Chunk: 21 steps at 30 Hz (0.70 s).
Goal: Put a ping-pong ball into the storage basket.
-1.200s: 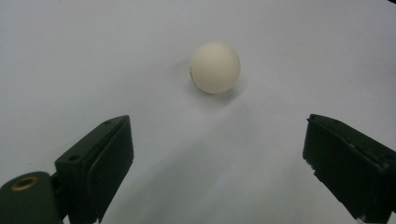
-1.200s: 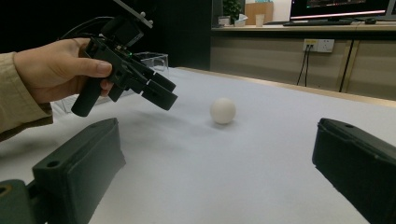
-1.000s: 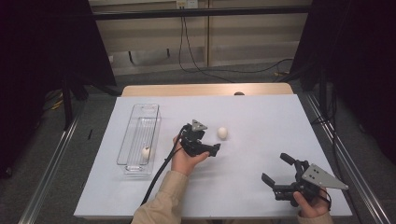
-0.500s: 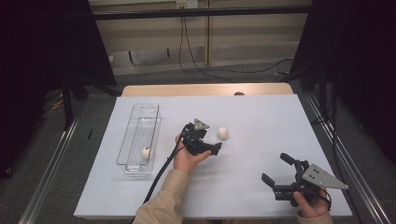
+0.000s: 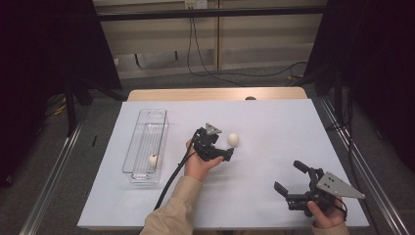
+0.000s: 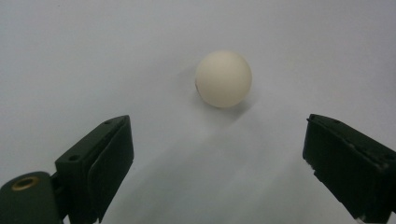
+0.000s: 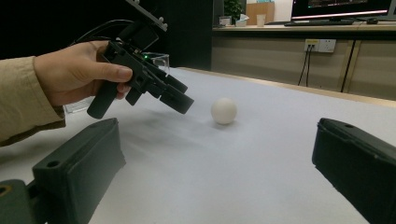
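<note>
A cream ball (image 5: pixel 233 139) rests untouched on the white table (image 5: pixel 274 122).

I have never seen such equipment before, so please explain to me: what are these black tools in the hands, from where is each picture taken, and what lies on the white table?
A person sits at a white table and holds a hand tool in each hand. Each tool is a gripper with two black jaws that can pinch things.

The wide picture comes from a fixed camera above the table. The other two come from small cameras riding on the grippers, looking along their own jaws.

The left gripper is near the middle of the table, jaws open, pointing at a white ball. In its own view the ball lies ahead of the jaws, not yet between them. The right gripper waits near the table's front right corner, open and holding nothing.

To the left stands a long clear plastic tray with a second white ball inside.
</note>
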Motion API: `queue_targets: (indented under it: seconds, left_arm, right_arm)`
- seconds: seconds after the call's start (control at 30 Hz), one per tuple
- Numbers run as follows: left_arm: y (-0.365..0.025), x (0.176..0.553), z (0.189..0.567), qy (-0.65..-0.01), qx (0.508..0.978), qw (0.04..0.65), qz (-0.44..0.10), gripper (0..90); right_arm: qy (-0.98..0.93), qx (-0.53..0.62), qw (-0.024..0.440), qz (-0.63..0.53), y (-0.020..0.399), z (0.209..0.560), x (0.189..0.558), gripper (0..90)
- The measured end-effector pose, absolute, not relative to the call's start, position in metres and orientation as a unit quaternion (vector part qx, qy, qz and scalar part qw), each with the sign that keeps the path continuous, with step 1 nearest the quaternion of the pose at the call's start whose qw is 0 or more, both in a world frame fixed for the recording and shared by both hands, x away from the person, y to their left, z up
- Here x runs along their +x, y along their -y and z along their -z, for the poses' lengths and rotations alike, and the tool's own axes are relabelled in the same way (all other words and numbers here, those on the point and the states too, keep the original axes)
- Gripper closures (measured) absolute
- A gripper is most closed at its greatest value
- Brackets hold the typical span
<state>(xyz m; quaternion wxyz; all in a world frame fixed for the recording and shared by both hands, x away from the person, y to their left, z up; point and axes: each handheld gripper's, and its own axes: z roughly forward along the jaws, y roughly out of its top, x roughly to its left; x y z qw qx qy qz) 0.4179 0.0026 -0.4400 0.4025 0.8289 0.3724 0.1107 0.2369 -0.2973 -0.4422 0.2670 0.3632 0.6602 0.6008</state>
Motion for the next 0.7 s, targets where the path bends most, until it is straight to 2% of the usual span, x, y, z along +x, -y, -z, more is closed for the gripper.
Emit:
queue_targets:
  seconds: [0.7]
  left_arm:
    - [0.0053, 0.4259, 0.4451, -0.376, 0.828, 0.4, -0.11, 9.0]
  right_arm:
    - [-0.661, 0.363, 0.266, -0.601, 0.2977, 0.4423, 0.2372, 1.0]
